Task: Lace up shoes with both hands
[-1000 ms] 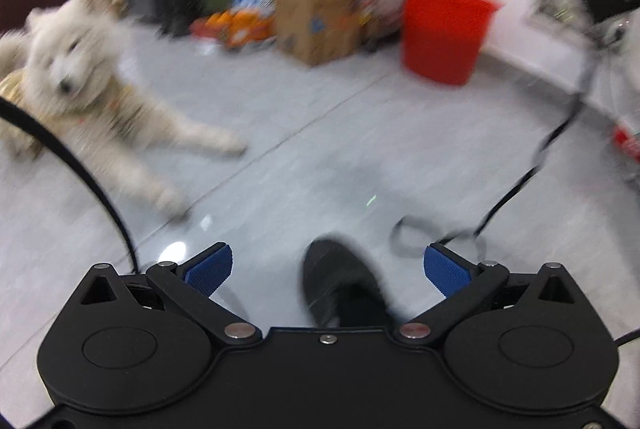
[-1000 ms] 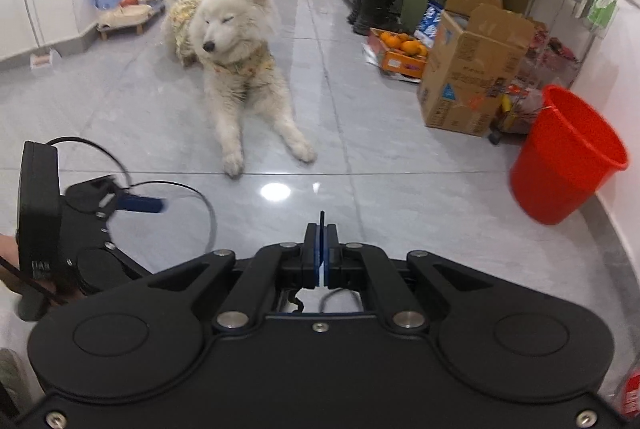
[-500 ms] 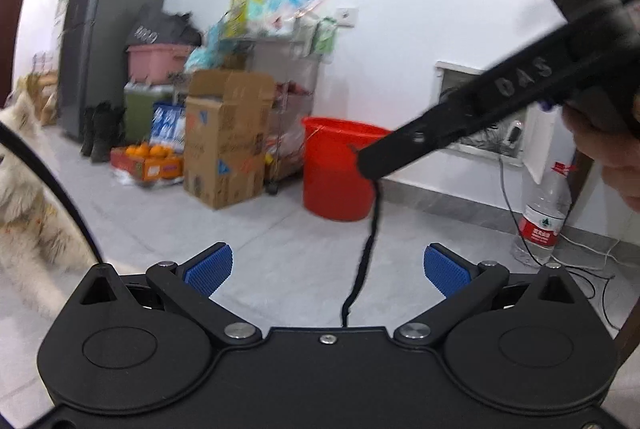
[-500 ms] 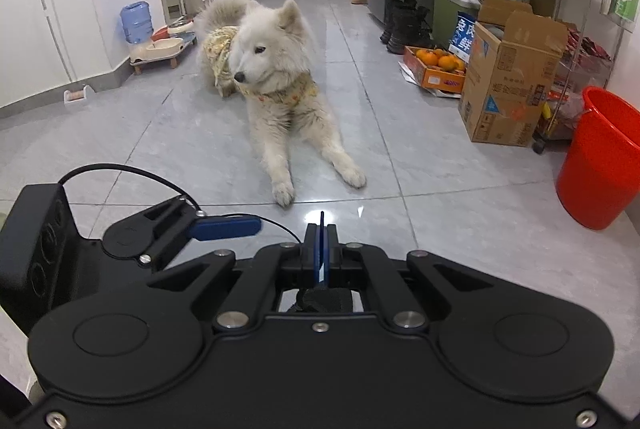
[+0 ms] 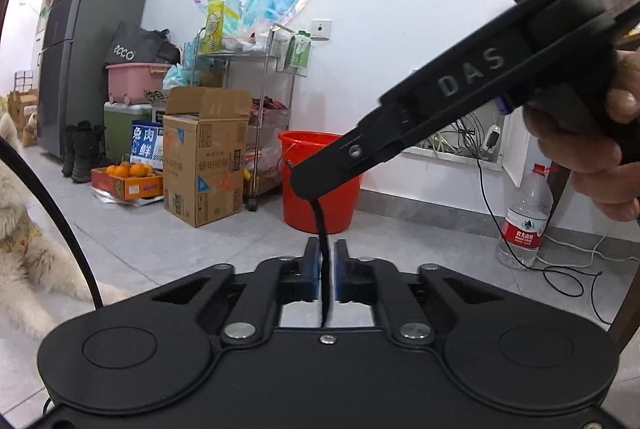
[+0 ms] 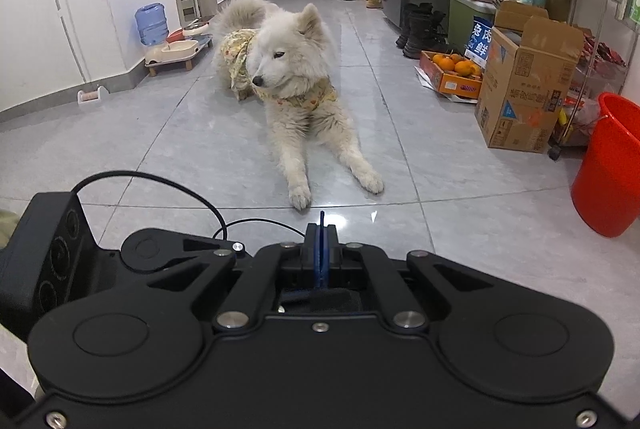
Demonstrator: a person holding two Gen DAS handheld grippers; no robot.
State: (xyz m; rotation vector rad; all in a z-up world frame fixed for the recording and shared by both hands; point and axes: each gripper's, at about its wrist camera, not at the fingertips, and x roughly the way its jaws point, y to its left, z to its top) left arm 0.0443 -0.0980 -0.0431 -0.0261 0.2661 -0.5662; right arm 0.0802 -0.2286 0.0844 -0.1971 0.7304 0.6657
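A black shoelace hangs straight down from my right gripper, which reaches in from the upper right of the left wrist view, shut on the lace's upper part. My left gripper is nearly shut around the same lace just below, its blue pads close on either side of it. In the right wrist view my right gripper is shut, with the lace tip sticking up between the pads. The left gripper's body lies low at the left there. The shoe is not in view.
A white dog lies on the grey tiled floor ahead. A red bucket, a cardboard box, a crate of oranges, a wire shelf and a water bottle stand along the wall.
My left gripper has swung up from the floor and shoe, come under the right gripper and closed from wide open onto the hanging lace. The right gripper stays shut on the lace.
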